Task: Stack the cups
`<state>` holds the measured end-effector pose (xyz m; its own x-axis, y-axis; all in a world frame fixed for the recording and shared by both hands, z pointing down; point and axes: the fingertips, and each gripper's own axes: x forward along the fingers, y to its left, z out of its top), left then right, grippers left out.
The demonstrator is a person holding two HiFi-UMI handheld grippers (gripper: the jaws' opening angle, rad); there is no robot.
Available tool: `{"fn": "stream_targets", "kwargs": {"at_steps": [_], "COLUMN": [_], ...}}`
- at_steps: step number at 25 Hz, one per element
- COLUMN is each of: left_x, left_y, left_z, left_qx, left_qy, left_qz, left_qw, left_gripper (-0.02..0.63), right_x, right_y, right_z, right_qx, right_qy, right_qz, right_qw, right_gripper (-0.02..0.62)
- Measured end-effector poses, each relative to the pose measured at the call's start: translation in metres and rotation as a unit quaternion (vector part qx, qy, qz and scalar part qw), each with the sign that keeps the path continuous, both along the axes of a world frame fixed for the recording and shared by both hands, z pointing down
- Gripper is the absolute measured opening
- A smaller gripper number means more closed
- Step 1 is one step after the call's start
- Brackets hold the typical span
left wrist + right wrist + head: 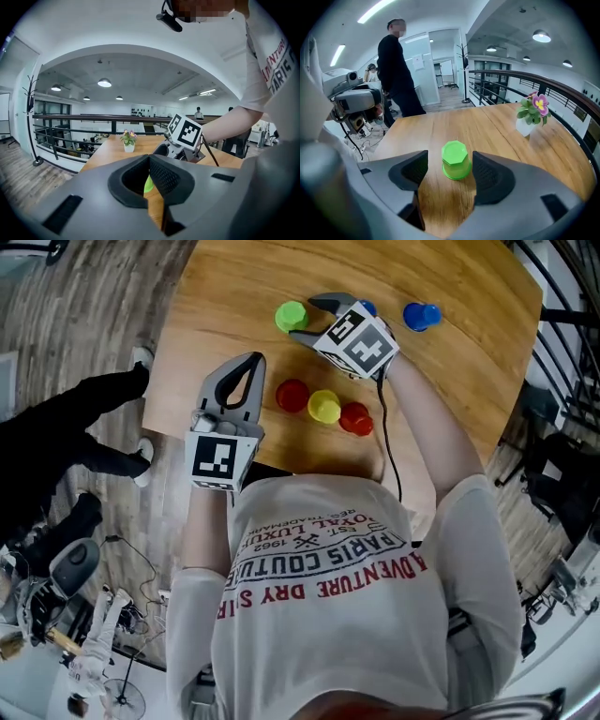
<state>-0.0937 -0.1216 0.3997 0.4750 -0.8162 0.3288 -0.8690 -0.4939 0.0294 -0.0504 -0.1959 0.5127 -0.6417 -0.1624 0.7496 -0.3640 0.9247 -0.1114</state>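
Over wooden table (469, 371), outstretched right tongs (312, 319) gape at green cup (291, 315)

The table (234, 296) is smooth wood with a soft sheen — the green cup (456, 161) glossy plastic, the right gripper (450, 165) matt grey plastic, its pads (486, 172) ribbed.

Wooden table (225, 296), potted pink flower (531, 116), bystander in black (396, 70), coat stand (465, 75), dark balcony railing (543, 80)
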Motion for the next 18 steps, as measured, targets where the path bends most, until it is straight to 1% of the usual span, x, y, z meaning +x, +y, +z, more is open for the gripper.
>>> {"fn": "stream_targets", "kwargs": {"at_steps": [2,4,9,10,12,16,18], "left_x": [-0.004,-0.008,-0.016,-0.017,-0.018,-0.014,-0.017], "left_y": [0.001,0.003,0.006,0.006,0.007,0.011,0.010], "left_z": [0.003,0.007,0.012,0.012,0.011,0.007,0.007], "left_qx": [-0.005,-0.009,-0.017,-0.017,-0.016,-0.008,-0.007], "left_qy": [-0.003,-0.005,-0.008,-0.008,-0.008,-0.006,-0.004], "left_qz": [-0.010,-0.018,-0.035,-0.036,-0.038,-0.035,-0.031], "left_qw": [0.9999,0.9998,0.9992,0.9992,0.9991,0.9993,0.9995], "left_gripper": [0.015,0.015,0.015,0.015,0.015,0.015,0.015], "right_x": [-0.009,-0.015,-0.020,-0.020,-0.018,-0.011,-0.013], "right_y": [0.000,-0.004,-0.008,-0.009,-0.011,-0.011,-0.011], "right_z": [0.004,0.009,0.022,0.024,0.024,0.024,0.023], "right_qx": [-0.007,-0.004,-0.003,0.001,0.012,0.024,0.023], "right_qy": [0.001,0.006,0.019,0.021,0.023,0.023,0.020], "right_qz": [-0.008,-0.007,-0.005,-0.005,0.001,0.008,0.012], "right_qw": [1.000,1.000,1.000,1.000,1.000,0.999,0.999], "right_gripper": [0.305,0.305,0.305,0.297,0.245,0.244,0.243]}}
